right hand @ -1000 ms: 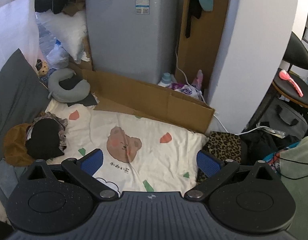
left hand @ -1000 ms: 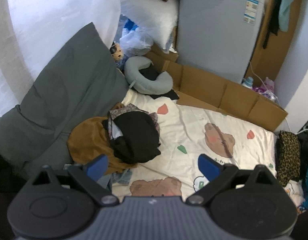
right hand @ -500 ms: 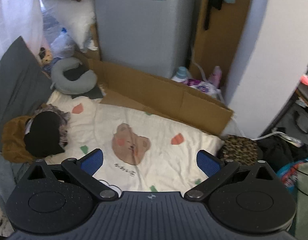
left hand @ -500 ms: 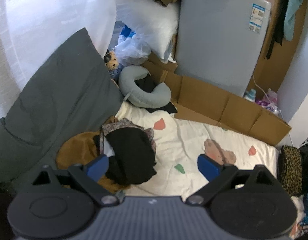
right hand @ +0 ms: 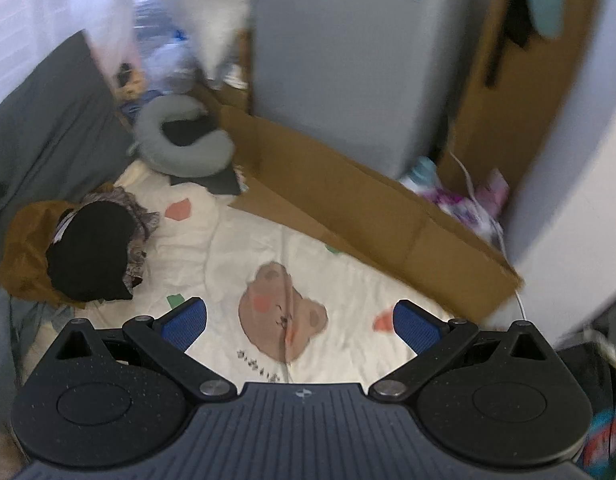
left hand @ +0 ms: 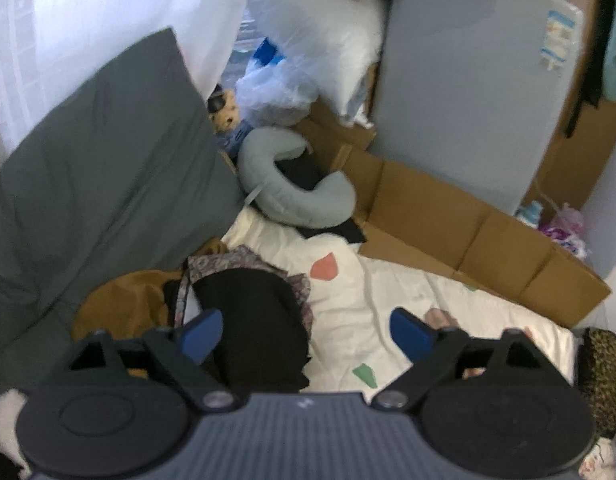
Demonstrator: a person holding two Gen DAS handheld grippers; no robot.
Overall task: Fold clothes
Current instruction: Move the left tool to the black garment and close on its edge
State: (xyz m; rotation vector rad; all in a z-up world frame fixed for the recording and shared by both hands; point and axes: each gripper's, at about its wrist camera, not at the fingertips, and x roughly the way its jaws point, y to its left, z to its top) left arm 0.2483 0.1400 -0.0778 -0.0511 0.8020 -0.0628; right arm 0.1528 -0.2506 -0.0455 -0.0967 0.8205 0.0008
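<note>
A heap of clothes lies at the left of a cream bear-print sheet (left hand: 388, 292): a black garment (left hand: 252, 320) on top, a floral piece (left hand: 244, 258) under it and a brown one (left hand: 120, 304) beside. My left gripper (left hand: 306, 334) hovers just above the black garment, its jaws wide and closing, with nothing pressed between the blue pads. In the right wrist view the same heap (right hand: 88, 252) sits at far left. My right gripper (right hand: 300, 326) stands open over the bear print (right hand: 282, 312), holding nothing.
A big grey cushion (left hand: 92, 184) leans at the left. A grey neck pillow (left hand: 292, 188) lies behind the heap. Flattened cardboard (right hand: 348, 208) lines the sheet's far edge, in front of a grey appliance (right hand: 348, 60). A leopard-print item (left hand: 600, 364) sits at the right.
Both grippers have dropped and moved forward toward the sheet. The clothes heap now lies closer under my left gripper, whose jaws have narrowed slightly. The right view has rolled.
</note>
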